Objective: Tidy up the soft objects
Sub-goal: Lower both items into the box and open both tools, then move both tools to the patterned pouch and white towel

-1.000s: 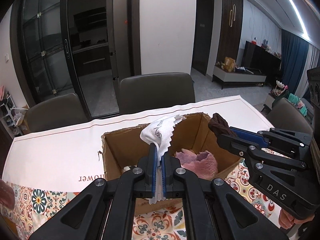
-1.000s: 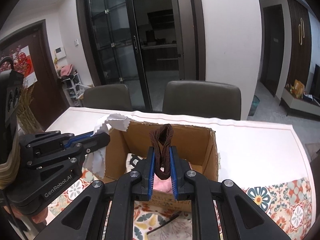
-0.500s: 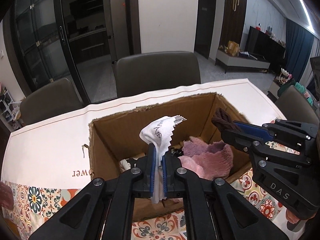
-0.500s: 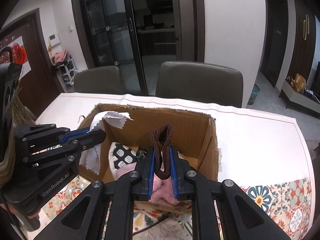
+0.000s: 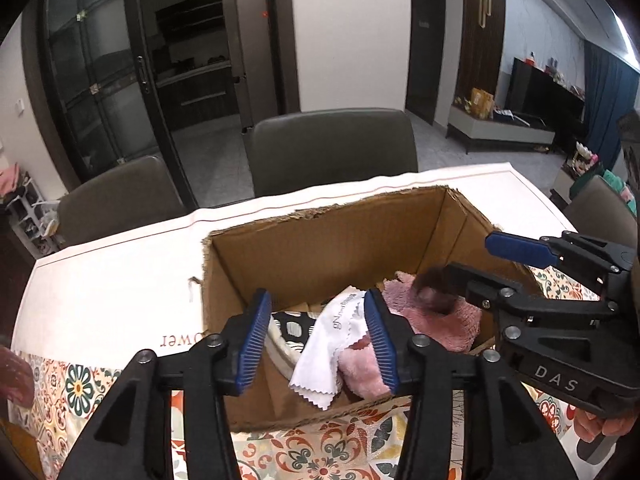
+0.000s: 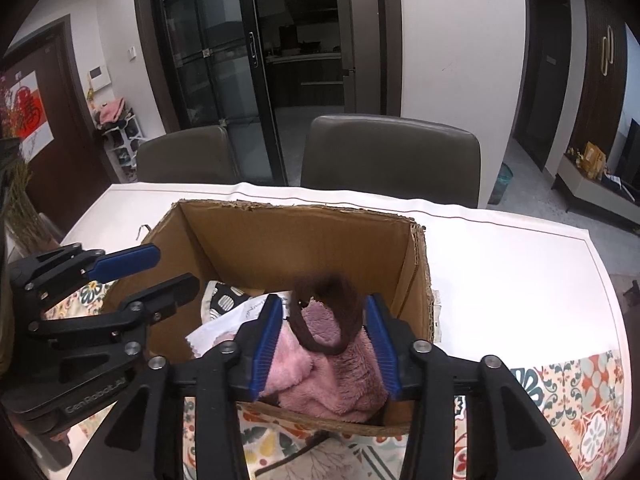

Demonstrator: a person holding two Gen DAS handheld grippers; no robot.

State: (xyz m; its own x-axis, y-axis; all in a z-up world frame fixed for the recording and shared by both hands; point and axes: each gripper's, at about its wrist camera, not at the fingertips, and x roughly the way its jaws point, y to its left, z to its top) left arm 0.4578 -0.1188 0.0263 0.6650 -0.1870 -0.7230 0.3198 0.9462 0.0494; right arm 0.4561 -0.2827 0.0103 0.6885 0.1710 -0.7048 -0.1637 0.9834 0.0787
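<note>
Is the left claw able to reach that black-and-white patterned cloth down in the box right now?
Probably yes. The left gripper is open above the cardboard box, which has no lid. The patterned cloth lies partly under the white cloth, but part still shows.

Table (image 6: 500, 264) — cardboard box (image 6: 304, 236) atop

Even, moderately bright indoor light from above; ceiling light strip (image 5: 624, 36) flares at right edge of left view. Soft shadow inside cardboard box (image 6: 304, 240). Strong fisheye bending, black vignette at corners. Motion blur on brown band (image 6: 324, 312); background slightly soft.
</note>
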